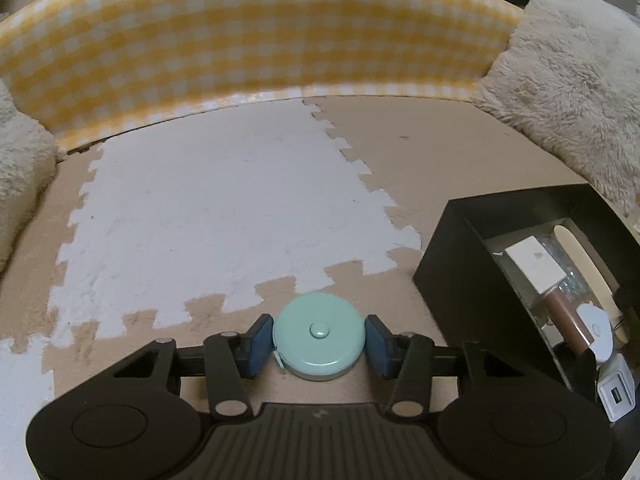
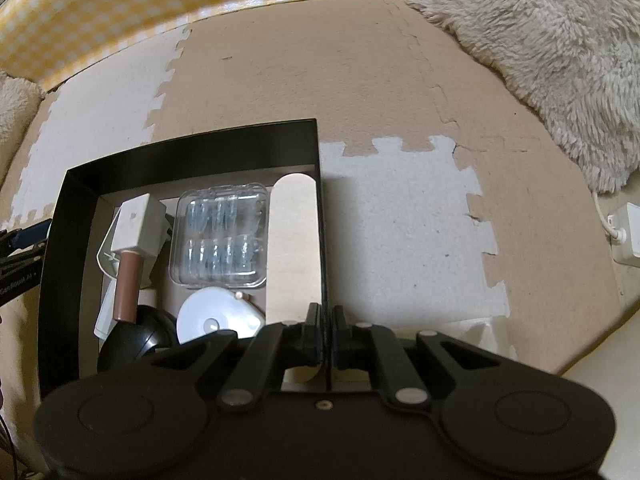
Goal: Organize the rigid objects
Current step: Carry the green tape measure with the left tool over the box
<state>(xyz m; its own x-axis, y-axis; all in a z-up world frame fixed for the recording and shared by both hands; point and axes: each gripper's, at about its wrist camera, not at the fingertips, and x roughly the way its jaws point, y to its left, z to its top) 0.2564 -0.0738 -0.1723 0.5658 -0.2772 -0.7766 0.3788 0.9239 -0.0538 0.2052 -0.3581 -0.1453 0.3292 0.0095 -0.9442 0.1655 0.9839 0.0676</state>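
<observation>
My left gripper [image 1: 319, 338] is shut on a round mint-green tape measure [image 1: 319, 336], its blue pads pressing both sides, low over the foam mat. A black box [image 1: 460, 264] stands to the right. My right gripper [image 2: 327, 334] is shut on the right wall of the black box [image 2: 322, 208]. Inside the box lie a clear plastic case [image 2: 220, 236], a wooden stick [image 2: 294, 240], a white block with a brown tube [image 2: 134, 248], a white round device [image 2: 216, 316] and a black ball [image 2: 136, 344].
Tan and white puzzle foam mats [image 1: 224, 216] cover the floor. A yellow checked cushion [image 1: 240, 40] runs along the back. Fluffy beige blankets [image 2: 540, 40] lie at the right and left. A white power strip [image 2: 626, 234] sits at the far right.
</observation>
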